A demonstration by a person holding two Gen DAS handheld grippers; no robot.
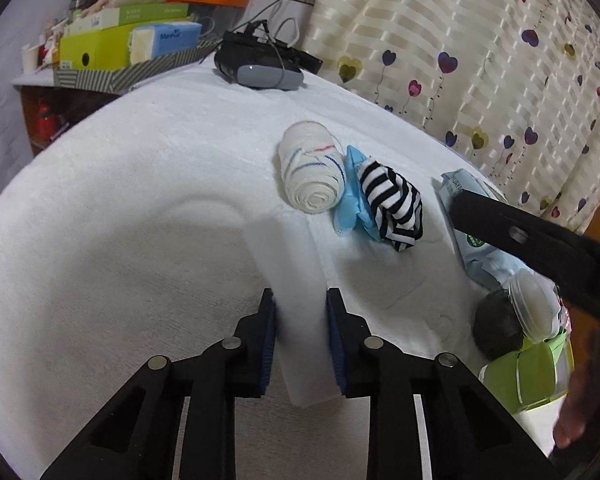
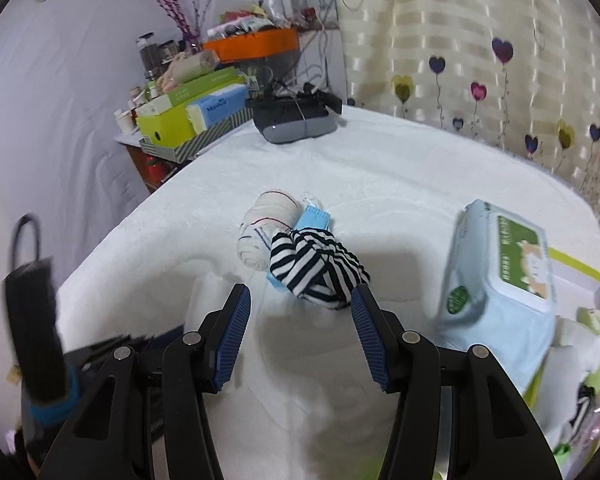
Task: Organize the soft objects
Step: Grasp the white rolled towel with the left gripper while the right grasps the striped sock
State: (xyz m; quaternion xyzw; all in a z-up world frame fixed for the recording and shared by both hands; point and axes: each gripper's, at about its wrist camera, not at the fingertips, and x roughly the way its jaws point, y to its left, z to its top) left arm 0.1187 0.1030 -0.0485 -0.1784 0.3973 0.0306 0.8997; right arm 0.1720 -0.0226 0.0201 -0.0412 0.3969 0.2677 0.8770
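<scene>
My left gripper point(image 1: 300, 295) is shut on a flat white pad point(image 1: 288, 248) lying on the white-covered table point(image 1: 140, 200); both blue pads press its edges. Beyond it, side by side, are a rolled white cloth with blue and red stripes point(image 1: 310, 172), a blue face mask point(image 1: 354, 204) and a black-and-white striped cloth point(image 1: 392, 208). My right gripper point(image 2: 300, 293) stands open and holds nothing. The striped cloth point(image 2: 316, 268) lies just past its tips, touching the rolled cloth point(image 2: 266, 224) and the mask point(image 2: 316, 216). One of its fingers point(image 1: 520, 236) crosses the right of the left wrist view.
A pale blue wipes pack point(image 2: 500, 280) leans on a green-rimmed box point(image 2: 580, 272) at the right, beside a clear jar point(image 1: 532, 308). A dark headset point(image 2: 296, 120) lies at the far edge. A cluttered side table point(image 1: 112, 44) stands far left, a heart-print curtain behind.
</scene>
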